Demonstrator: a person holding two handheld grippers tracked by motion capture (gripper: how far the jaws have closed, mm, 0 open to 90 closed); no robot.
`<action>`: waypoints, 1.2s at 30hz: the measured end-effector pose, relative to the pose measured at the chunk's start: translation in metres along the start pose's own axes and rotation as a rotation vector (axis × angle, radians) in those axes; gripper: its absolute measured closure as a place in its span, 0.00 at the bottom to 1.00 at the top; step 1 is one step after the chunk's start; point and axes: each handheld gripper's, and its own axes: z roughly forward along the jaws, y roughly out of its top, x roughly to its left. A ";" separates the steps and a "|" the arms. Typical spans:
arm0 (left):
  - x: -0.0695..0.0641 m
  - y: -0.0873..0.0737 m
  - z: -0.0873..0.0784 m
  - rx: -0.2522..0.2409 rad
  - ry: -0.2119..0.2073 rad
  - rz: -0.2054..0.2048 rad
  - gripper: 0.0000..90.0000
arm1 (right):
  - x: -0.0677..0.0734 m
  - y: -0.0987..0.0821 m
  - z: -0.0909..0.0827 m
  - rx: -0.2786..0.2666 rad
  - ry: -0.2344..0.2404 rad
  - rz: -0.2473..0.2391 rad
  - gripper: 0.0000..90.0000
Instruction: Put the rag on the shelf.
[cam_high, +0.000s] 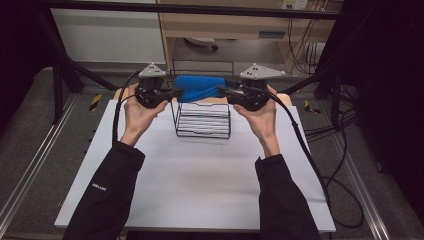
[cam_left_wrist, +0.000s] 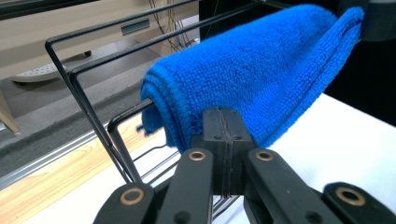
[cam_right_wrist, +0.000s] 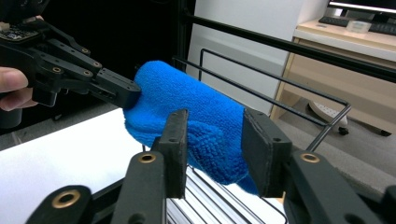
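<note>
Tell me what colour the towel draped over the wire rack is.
The towel is bright blue, clearest in the left gripper view.

So the blue towel (cam_high: 200, 86) is a fluffy microfibre one, folded over a few times into a thick roll-ish bundle with its stitched edges stacked at one end. It's held up lying roughly level across the top of the black wire rack (cam_high: 202, 120), right over the upper rails at the far side. The rack itself is an open wire frame with a row of thin bars along its bottom, standing upright on the white surface (cam_high: 195, 175).
</note>
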 end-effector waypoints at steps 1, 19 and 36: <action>0.000 0.000 0.001 0.003 0.003 0.008 1.00 | 0.000 0.000 0.001 0.003 0.003 0.002 0.71; 0.000 -0.010 0.010 -0.003 0.017 0.027 1.00 | -0.002 -0.027 0.011 0.111 0.032 0.061 1.00; -0.001 -0.015 -0.001 -0.019 -0.005 0.010 0.91 | -0.008 -0.035 0.001 0.049 -0.012 0.067 0.80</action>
